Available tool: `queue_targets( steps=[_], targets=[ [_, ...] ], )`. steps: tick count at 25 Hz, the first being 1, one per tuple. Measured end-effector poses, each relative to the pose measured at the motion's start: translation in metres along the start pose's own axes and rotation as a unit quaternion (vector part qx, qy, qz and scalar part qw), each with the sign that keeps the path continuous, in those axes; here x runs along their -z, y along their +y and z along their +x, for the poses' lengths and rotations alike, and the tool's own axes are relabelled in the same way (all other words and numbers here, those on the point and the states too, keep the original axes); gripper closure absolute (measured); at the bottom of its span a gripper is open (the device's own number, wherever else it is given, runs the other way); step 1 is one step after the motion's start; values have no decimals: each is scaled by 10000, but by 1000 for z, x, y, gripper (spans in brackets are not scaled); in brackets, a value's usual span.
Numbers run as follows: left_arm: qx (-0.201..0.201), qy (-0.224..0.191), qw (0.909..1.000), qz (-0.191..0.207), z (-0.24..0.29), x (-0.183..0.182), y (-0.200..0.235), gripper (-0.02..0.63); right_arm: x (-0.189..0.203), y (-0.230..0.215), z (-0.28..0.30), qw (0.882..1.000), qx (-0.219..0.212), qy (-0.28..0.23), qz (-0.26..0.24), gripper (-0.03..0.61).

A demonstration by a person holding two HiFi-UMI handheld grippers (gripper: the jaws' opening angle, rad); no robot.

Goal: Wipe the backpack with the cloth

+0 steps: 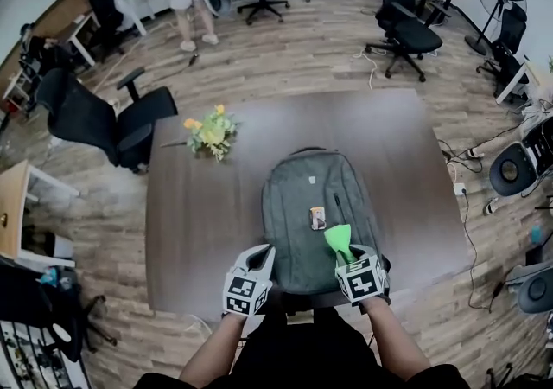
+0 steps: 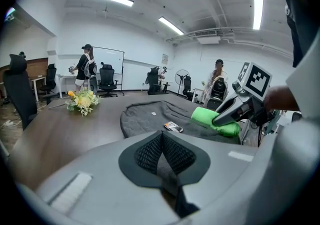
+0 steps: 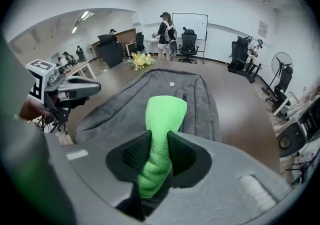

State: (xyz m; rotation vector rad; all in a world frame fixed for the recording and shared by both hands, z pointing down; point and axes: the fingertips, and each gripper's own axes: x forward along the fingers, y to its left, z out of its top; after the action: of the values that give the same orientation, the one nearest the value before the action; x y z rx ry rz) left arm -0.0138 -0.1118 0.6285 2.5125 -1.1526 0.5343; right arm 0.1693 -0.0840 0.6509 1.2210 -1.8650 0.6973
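Two pads of our right gripper (image 3: 159,139) pinch a bright green terry cloth (image 3: 166,110), whose free end sticks out over the flat grey fabric backpack (image 3: 130,100) just ahead. Our left gripper (image 2: 162,144) is closed on nothing near the backpack's closest corner. The backpack lies on a dark wooden table (image 1: 194,232).

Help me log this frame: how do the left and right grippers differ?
The left gripper's fingers are closed together on nothing, while the right gripper's fingers are clamped on the green cloth. The left gripper is by the near left corner of the backpack, while the right gripper holds the cloth over its near right part. Both point forward along the backpack.
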Motion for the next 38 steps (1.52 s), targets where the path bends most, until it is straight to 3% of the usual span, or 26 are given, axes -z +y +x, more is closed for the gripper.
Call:
queue_targets(
  steps=[14,17,21,26,31,38],
  targets=[
    [-68,-16,10000,-53,10,-8,7,594,10,-63,-19,9972,748,-26,68,480],
    [-58,-70,9999,-74,13,-13,6,594,-5,-66,-22,9967,772,-238,-63,480],
    [-113,-215,9995,-193,13,-24,11,594,-36,-64,-34,9917,832,-975,-47,480],
    [-221,-431,9985,-264,8,-41,20,594,-92,-57,-59,9726,783,-2175,-230,480],
    [-376,-628,9972,-140,0,-59,35,594,-149,-36,-84,9409,509,-3306,-526,482],
    [-490,-1141,9923,-45,-21,-102,44,594,-192,-23,-118,9088,482,-4095,-641,482]
  ],
)
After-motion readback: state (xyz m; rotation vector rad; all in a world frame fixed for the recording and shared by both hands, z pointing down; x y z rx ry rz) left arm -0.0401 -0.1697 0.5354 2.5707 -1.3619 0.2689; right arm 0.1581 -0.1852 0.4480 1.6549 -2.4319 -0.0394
